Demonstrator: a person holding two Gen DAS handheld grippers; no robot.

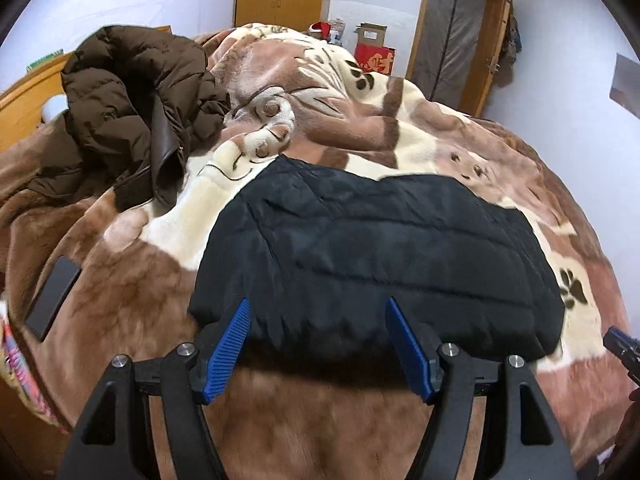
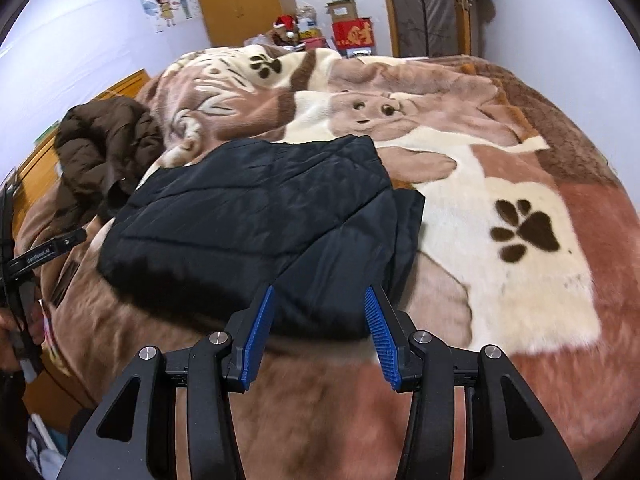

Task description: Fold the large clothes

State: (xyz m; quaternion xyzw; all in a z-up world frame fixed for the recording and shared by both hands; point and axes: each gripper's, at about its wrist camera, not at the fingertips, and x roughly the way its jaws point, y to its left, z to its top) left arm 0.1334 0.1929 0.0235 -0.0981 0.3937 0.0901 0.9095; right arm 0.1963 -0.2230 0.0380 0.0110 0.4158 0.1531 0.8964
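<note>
1. Beyond the black jacket (image 1: 372, 256), in the left wrist view, a brown coat (image 1: 132, 116) lies heaped at its far left on the blanket (image 1: 132, 292), and a dark phone (image 1: 54, 298) rests left of the jacket near the bed edge. The left gripper (image 1: 318, 312) has its fingers spread apart, holding nothing, just at the jacket's near hem, with nothing between them.
2. Right of the jacket (image 2: 256, 216), in the right wrist view, a paw print (image 2: 524, 232) marks the blanket (image 2: 520, 320); boxes (image 2: 352, 28) stand far behind. The right gripper (image 2: 320, 300) gapes wide, empty, over the jacket's near right corner.
</note>
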